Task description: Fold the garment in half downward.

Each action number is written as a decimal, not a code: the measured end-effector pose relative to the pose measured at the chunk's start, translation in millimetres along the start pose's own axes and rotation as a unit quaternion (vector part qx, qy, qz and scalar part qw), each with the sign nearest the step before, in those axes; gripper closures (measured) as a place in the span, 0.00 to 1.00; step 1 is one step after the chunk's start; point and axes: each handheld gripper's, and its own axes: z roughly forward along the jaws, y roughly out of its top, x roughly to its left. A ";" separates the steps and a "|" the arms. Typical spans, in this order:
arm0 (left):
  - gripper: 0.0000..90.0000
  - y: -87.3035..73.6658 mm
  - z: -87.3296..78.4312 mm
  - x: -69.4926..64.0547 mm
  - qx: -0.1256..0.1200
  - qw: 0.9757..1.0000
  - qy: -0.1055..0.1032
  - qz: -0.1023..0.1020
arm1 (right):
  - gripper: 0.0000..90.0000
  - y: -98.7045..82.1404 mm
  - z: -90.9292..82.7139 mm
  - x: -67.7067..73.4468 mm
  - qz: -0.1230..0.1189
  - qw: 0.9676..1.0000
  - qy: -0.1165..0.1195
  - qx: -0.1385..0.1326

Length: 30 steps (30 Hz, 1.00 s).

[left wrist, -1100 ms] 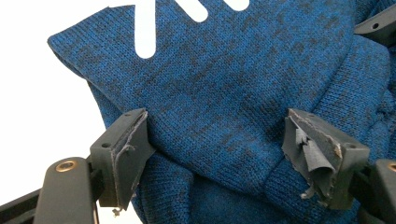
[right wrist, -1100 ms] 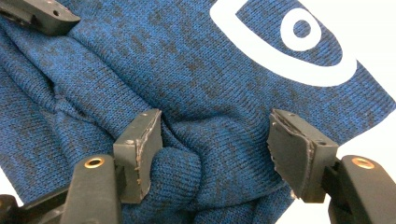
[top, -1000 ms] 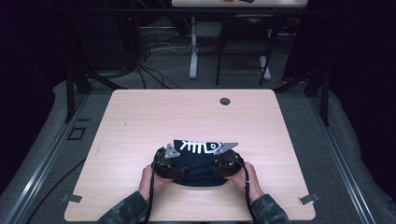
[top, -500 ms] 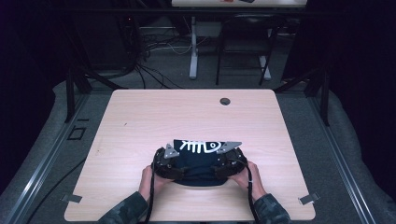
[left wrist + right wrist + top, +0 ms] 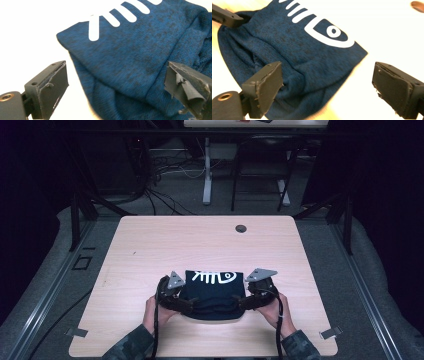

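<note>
A folded dark blue knit garment (image 5: pixel 212 295) with a white fish-skeleton print lies near the table's front edge. My left gripper (image 5: pixel 189 304) sits at its left side and my right gripper (image 5: pixel 241 301) at its right, both pointing inward. In the left gripper view the jaws (image 5: pixel 117 72) stand wide apart, just opened, over a folded edge of the garment (image 5: pixel 130 45), pads clear of it. In the right gripper view the jaws (image 5: pixel 328 72) have likewise just opened, with the garment (image 5: pixel 294 45) lying below and between them, untouched. The left gripper's jaw tip (image 5: pixel 227 16) rests at the cloth's far edge.
The light wooden table (image 5: pixel 150 250) has a round cable hole (image 5: pixel 241 228) near its far edge, which also appears as the cable hole (image 5: pixel 417 6) in the right gripper view. Beyond the table stand another desk's legs (image 5: pixel 206 175) and floor cables. Dark rails run along both sides.
Both grippers have let go of the garment and drawn apart sideways, lifting a little. The garment now lies folded flat with the fish print on top.
</note>
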 end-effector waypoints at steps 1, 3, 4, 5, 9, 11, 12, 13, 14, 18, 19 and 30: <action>0.05 -1.8 -3.3 2.6 -0.002 1.000 0.004 -0.004 | 0.09 -1.7 -4.3 -1.7 0.000 1.000 -0.004 -0.002; 0.04 -5.8 -9.1 8.6 -0.005 1.000 0.012 -0.011 | 0.09 -6.0 -11.9 -5.8 0.007 1.000 -0.009 -0.005; 0.04 -8.0 -12.0 11.6 -0.007 1.000 0.016 -0.015 | 0.08 -8.7 -15.1 -8.1 0.009 1.000 -0.013 -0.008; 0.03 -10.0 -14.5 14.8 -0.006 1.000 0.021 -0.017 | 0.08 -12.0 -17.7 -10.0 0.016 1.000 -0.014 -0.011; 0.01 -18.2 -23.1 27.6 -0.006 0.999 0.037 -0.036 | 0.06 -26.0 -26.3 -19.3 0.033 0.999 -0.029 -0.011; 0.00 -22.6 -27.2 34.2 -0.007 0.998 0.047 -0.040 | 0.05 -35.1 -29.7 -24.6 0.043 0.998 -0.034 -0.009; 0.00 -25.1 -28.8 37.7 -0.008 0.998 0.053 -0.043 | 0.05 -38.1 -30.7 -26.4 0.045 0.998 -0.038 -0.007; 0.00 -27.6 -30.1 41.7 -0.006 0.997 0.061 -0.045 | 0.04 -42.4 -32.1 -28.1 0.053 0.998 -0.041 -0.007; 0.00 -31.6 -31.2 47.8 -0.002 0.996 0.066 -0.052 | 0.04 -47.1 -33.4 -30.7 0.057 0.997 -0.045 -0.007; 0.00 -41.7 -32.6 61.7 0.009 0.995 0.079 -0.067 | 0.03 -66.8 -36.4 -39.5 0.083 0.994 -0.064 -0.004; 0.00 -45.6 -31.9 66.7 0.014 0.994 0.081 -0.073 | 0.03 -71.5 -36.2 -41.5 0.089 0.994 -0.068 -0.001; 0.00 -62.1 -21.6 86.5 0.042 0.990 0.084 -0.106 | 0.03 -112.3 -26.6 -65.7 0.133 0.987 -0.089 0.026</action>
